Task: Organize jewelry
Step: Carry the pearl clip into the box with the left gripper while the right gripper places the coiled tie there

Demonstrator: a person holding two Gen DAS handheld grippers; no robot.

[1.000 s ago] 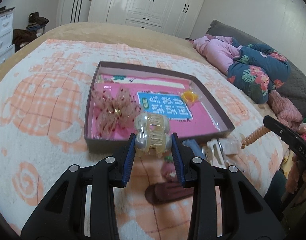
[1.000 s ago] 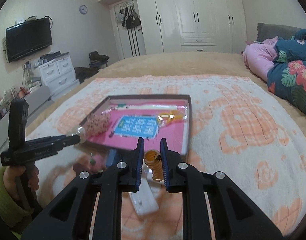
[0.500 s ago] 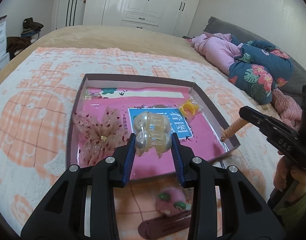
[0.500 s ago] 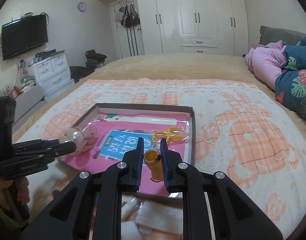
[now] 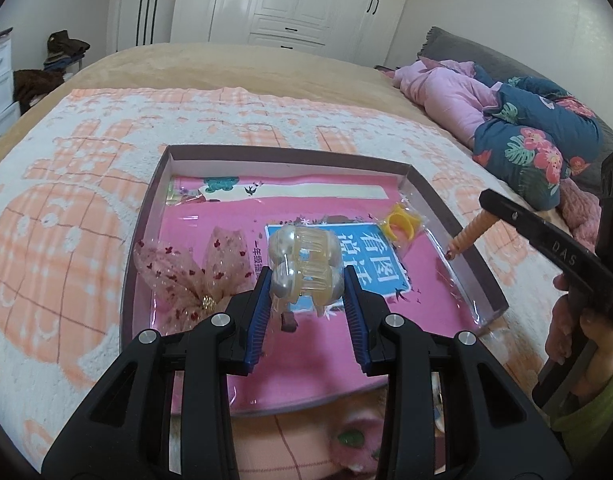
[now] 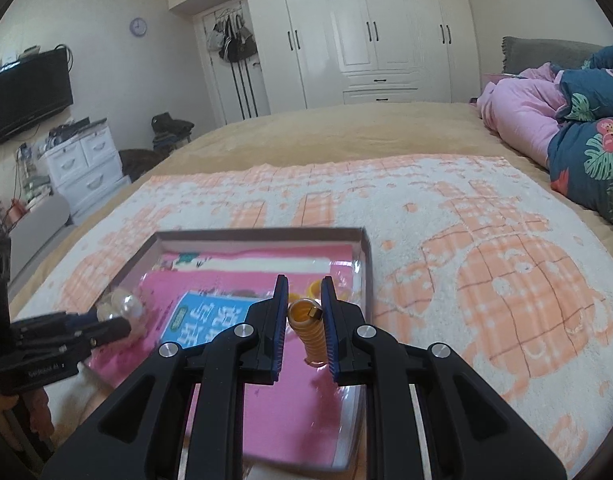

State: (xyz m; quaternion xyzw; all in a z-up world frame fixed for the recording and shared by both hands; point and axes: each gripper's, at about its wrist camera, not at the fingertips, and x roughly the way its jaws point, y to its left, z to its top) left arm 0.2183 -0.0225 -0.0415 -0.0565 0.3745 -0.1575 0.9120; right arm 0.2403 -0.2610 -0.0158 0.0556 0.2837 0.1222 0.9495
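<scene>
A shallow brown box [image 5: 458, 216] with a pink lining lies on the bed. My left gripper [image 5: 306, 280] is shut on a clear yellowish hair claw [image 5: 304, 266] and holds it over the box's near middle. My right gripper [image 6: 303, 312] is shut on an orange spiral hair tie [image 6: 309, 332] above the box's right side [image 6: 366, 264]; it also shows in the left wrist view [image 5: 468, 234] at the box's right rim. In the box lie a sheer pink bow with red dots [image 5: 194, 276] and a yellow ring in a clear bag [image 5: 402, 224].
The box rests on a white and orange patterned blanket [image 5: 66, 208]. A pink fuzzy item [image 5: 346, 436] lies just in front of the box. Pink and floral bedding [image 5: 526, 128] is piled at the right. Wardrobes [image 6: 366, 32] stand beyond the bed.
Both grippers have moved forward over the box with their items. The left gripper's claw went from the near edge to above the box's inside; the right gripper's spiral tie now hangs over the right side.
</scene>
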